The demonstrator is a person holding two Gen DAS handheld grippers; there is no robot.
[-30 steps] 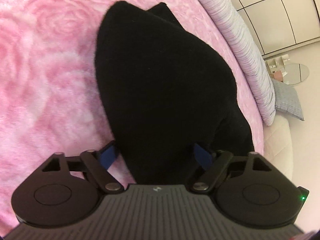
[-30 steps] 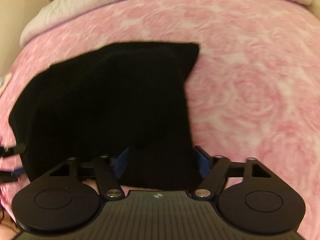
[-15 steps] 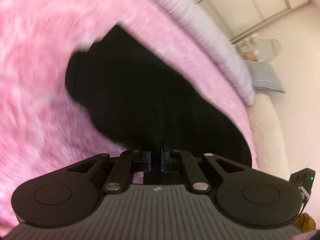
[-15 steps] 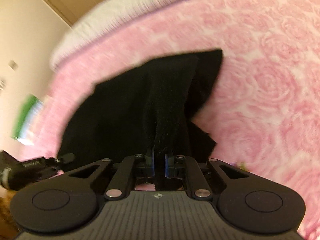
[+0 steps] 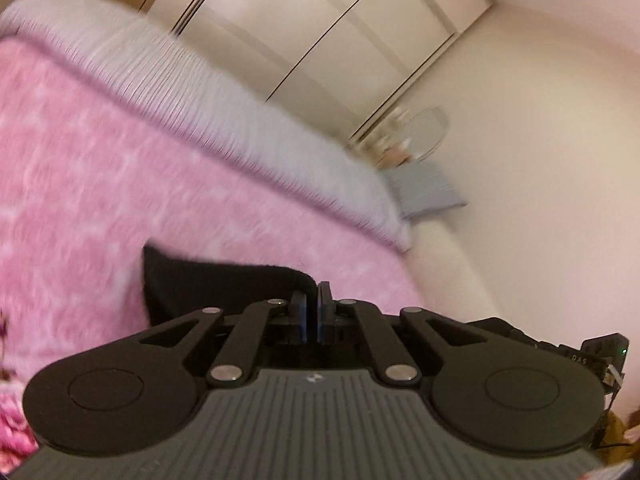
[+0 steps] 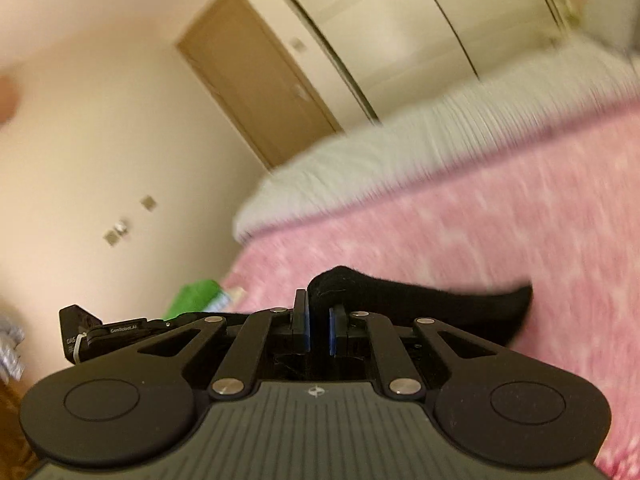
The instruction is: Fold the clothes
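1. Left gripper [image 5: 311, 307] and right gripper [image 6: 319, 318], wide a second ago, now clamped on black garment [image 6: 420, 300]
2. Garment edge lifted above pink blanket [image 5: 120, 184], cameras tilted up
3. Fold-over likely starting

Motion blur and the gripper bodies hide most of both views.

The black garment [image 5: 224, 288] shows only as a dark wedge in the left wrist view, its lower part hidden behind the left gripper [image 5: 312, 310]; in the right wrist view most of it drops behind the right gripper [image 6: 319, 322]. The pink blanket [image 5: 120, 184] is smeared, its pattern unreadable. Small items by the round mirror [image 5: 428, 132] are too blurred to name. A green object [image 6: 196, 296] is half hidden and unidentifiable.
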